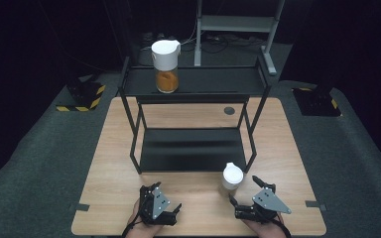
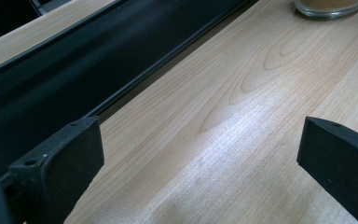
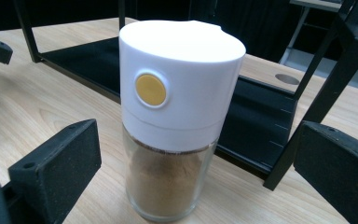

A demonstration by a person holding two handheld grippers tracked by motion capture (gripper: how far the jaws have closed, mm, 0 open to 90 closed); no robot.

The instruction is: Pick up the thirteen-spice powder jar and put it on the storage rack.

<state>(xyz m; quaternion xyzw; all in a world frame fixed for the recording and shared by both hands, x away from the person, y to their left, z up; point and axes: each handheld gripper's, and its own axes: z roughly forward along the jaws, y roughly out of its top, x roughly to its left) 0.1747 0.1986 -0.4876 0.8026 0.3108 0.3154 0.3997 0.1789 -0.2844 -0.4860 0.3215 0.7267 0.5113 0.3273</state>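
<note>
A glass spice jar (image 1: 232, 177) with a white cap and brown powder stands on the wooden table (image 1: 188, 116), just in front of the black shelf rack's (image 1: 193, 148) right front leg. My right gripper (image 1: 243, 189) is open right behind it. In the right gripper view the jar (image 3: 177, 116) stands upright between the open jaws of that gripper (image 3: 198, 149), untouched. My left gripper (image 1: 164, 198) is open at the table's front left; it (image 2: 200, 140) is over bare wood, with the jar's base (image 2: 330, 5) farther off. A second jar (image 1: 164, 67) with orange powder stands on the rack's top shelf.
The rack's lower shelf (image 2: 51, 79) lies flat on the table, close to the left gripper's left jaw. A round cable hole (image 1: 229, 110) sits behind the rack. Grey carpet surrounds the table, with black and yellow striped bases (image 1: 82, 96) at the back left.
</note>
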